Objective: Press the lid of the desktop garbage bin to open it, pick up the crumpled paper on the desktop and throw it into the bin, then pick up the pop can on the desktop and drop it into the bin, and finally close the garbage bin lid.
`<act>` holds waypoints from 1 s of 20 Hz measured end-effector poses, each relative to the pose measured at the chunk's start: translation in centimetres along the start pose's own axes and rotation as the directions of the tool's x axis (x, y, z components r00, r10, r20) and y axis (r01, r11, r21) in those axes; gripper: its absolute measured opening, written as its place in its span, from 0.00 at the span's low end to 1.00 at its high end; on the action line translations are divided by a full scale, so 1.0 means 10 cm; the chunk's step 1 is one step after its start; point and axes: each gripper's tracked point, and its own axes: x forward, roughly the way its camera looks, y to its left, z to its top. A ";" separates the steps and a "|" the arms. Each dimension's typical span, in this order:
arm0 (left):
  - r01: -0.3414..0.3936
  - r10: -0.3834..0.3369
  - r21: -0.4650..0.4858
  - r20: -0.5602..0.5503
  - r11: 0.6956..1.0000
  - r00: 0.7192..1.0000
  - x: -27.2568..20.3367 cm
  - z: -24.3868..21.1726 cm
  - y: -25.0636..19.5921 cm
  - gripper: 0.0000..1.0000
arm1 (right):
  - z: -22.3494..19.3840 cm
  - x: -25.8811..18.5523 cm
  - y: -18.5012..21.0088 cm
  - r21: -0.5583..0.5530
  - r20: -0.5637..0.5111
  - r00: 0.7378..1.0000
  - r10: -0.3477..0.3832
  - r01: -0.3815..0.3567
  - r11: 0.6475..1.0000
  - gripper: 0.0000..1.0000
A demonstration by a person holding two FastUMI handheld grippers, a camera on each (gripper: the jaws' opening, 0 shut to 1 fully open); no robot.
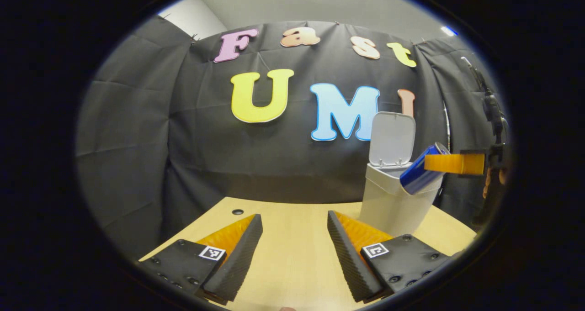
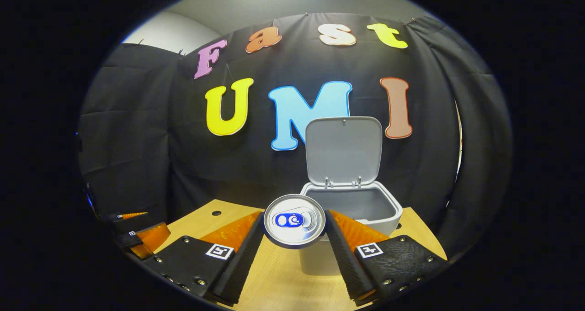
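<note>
Light grey plastic bin (image 2: 349,210) centre frame, hinged lid (image 2: 343,150) already up. Blue aluminium pop can (image 2: 295,221) clamped between right gripper (image 2: 295,231) fingers, near bin's rim, not yet dropped. Left gripper (image 1: 295,231) fingers wide, empty, over pale wooden bench (image 1: 292,265). Paper on bench nowhere seen, probably binned. Left: drop can, close lid.

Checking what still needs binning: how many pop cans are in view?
1. The pop can is held between the right gripper's fingers, tilted at the open garbage bin's rim, not yet dropped. Anything already inside the bin is hidden.
</note>
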 end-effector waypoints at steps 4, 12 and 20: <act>-0.011 0.011 0.002 0.004 1.000 1.000 -0.03 0.02 0.03 0.93 | 0.22 0.11 -0.10 -0.026 0.075 0.996 -0.056 0.058 0.998 0.83; -0.046 0.046 0.005 0.004 0.999 0.999 -0.09 0.04 0.18 0.95 | 0.12 0.39 -0.24 -0.138 0.054 0.989 -0.137 0.143 0.980 0.83; -0.048 0.048 0.002 0.003 0.999 0.999 -0.09 0.06 0.20 0.93 | -0.02 0.54 -0.30 -0.165 0.010 0.985 -0.171 0.170 0.972 0.84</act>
